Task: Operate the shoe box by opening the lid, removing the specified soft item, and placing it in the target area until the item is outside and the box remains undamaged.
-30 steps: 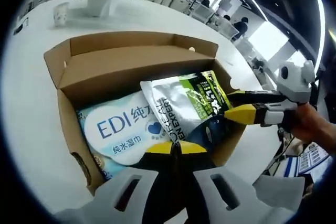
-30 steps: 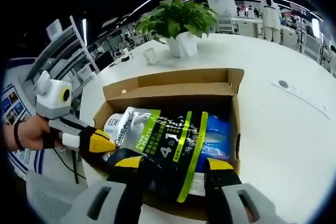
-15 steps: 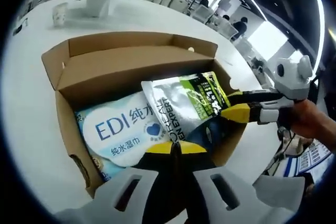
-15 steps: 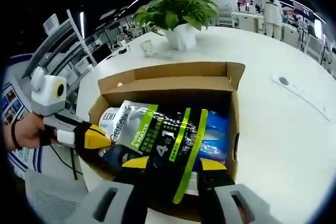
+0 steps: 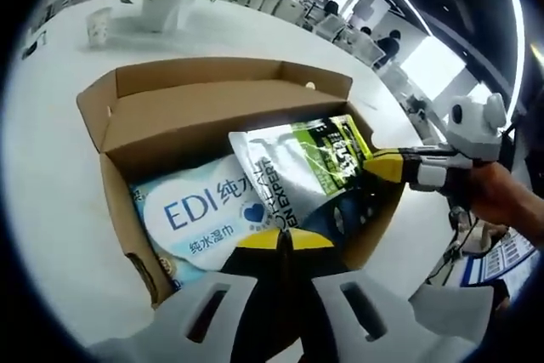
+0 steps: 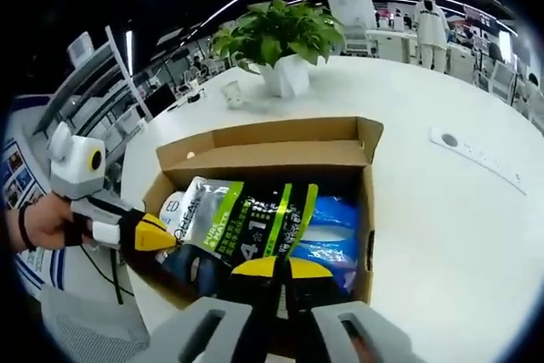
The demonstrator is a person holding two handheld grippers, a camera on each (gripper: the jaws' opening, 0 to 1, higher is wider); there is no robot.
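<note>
1. Left gripper view: an open cardboard shoe box point(image 5: 204, 116) sits on a white table point(image 5: 51, 167), lid flap folded back toward the far edge so the contents can be reached. Inside, a silver-green pouch point(image 5: 297, 167) lies tilted over a blue-white wipes pack point(image 5: 200, 214). The left gripper point(image 5: 285, 240) has its yellow-tipped jaws pressed together at the pouch's near edge – prob. pinching it, can't confirm. The right gripper point(image 5: 387, 167) comes in from the right, tips at the pouch's far side.

2. Right gripper view: same box point(image 6: 280, 138) and pouch point(image 6: 246, 227), still inside. The right gripper point(image 6: 280, 268) has its jaws closed at the pouch's lower edge – apparently gripping it for lifting. The left gripper point(image 6: 153, 234) meets the pouch's left corner. A potted plant point(image 6: 276, 40) stands near the table's far edge.
</note>
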